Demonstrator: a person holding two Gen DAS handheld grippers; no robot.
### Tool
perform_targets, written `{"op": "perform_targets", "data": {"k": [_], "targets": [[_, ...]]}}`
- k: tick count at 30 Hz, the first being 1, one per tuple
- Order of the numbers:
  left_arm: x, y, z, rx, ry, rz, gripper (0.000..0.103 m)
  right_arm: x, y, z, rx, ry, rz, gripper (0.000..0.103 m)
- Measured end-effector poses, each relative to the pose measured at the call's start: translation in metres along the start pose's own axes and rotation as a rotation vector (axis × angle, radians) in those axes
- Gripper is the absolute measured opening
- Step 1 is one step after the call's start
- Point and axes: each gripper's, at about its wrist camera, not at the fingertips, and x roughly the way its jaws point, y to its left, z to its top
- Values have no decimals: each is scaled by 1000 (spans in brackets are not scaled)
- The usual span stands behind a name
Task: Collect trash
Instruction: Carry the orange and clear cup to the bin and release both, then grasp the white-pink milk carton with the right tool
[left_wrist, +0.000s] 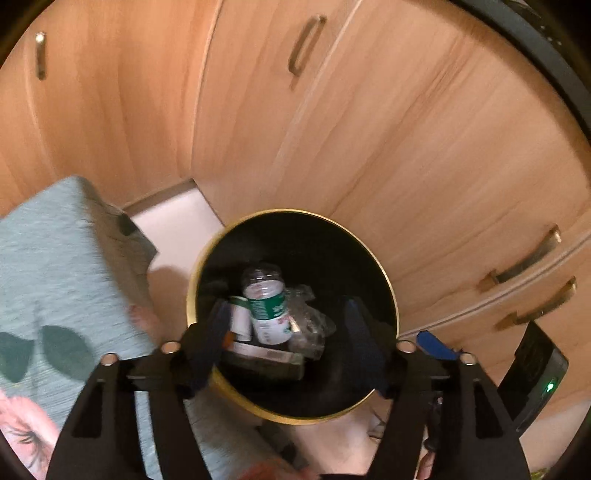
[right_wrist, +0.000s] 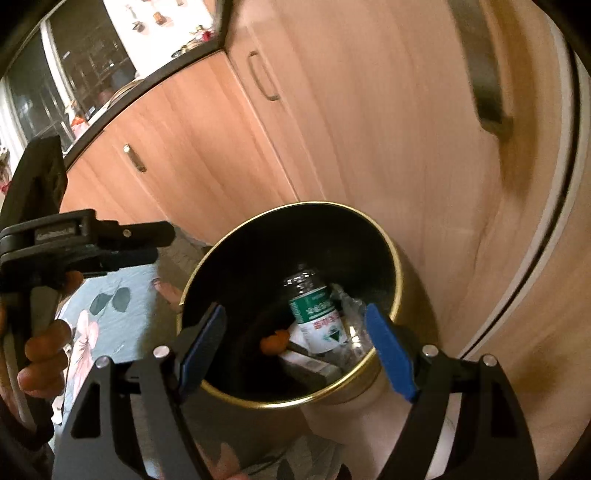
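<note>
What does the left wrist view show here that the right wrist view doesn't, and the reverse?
Only the left wrist view shows a dark device with a green light at lower right and two stacked drawer handles.

Only the right wrist view shows the left gripper's body and the hand holding it, a dark countertop edge and a window.

Both show the black gold-rimmed bin holding a green-labelled plastic bottle, crumpled clear plastic, wooden cabinets, and floral fabric. The left gripper and right gripper are open and empty.
</note>
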Motion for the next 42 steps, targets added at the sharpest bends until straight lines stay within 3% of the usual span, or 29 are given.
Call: {"op": "perform_targets", "data": {"k": [1, 3, 7, 10, 12, 15, 18, 22, 28, 32, 36, 39, 40, 41, 42], "targets": [[-9, 6, -3, -2, -13, 6, 83, -3, 10, 1, -16, -1, 13, 79], [-45, 26, -16, -14, -65, 41, 95, -9, 40, 3, -66, -2, 53, 79], [-119, 76, -56, -26, -170, 175, 94, -4, 120, -2, -198, 47, 169, 80], [-184, 129, -101, -69, -263, 352, 94, 7, 196, -18, -329, 118, 272, 81], [-226, 173, -140, -142, -307, 527, 94, 19, 250, -36, -410, 182, 352, 81], [-267, 229, -191, -255, -311, 793, 95, 39, 314, -65, -470, 286, 438, 81], [-298, 273, -234, -373, -299, 952, 95, 55, 364, -91, -506, 370, 469, 84], [-322, 299, -265, -465, -328, 997, 95, 63, 406, -115, -521, 397, 409, 99], [-320, 295, -273, -453, -352, 959, 95, 65, 435, -153, -684, 363, 282, 99], [-314, 295, -272, -444, -352, 927, 95, 79, 430, -155, -572, 372, 273, 99], [-314, 295, -273, -451, -344, 914, 95, 93, 441, -165, -594, 369, 212, 100], [-317, 295, -274, -449, -349, 936, 95, 87, 437, -165, -632, 361, 218, 77], [-318, 296, -274, -453, -350, 937, 95, 85, 432, -162, -616, 375, 247, 57], [-319, 297, -274, -458, -351, 932, 95, 83, 427, -158, -598, 390, 271, 48], [-320, 297, -273, -459, -353, 929, 95, 81, 422, -155, -599, 398, 278, 44]]}}
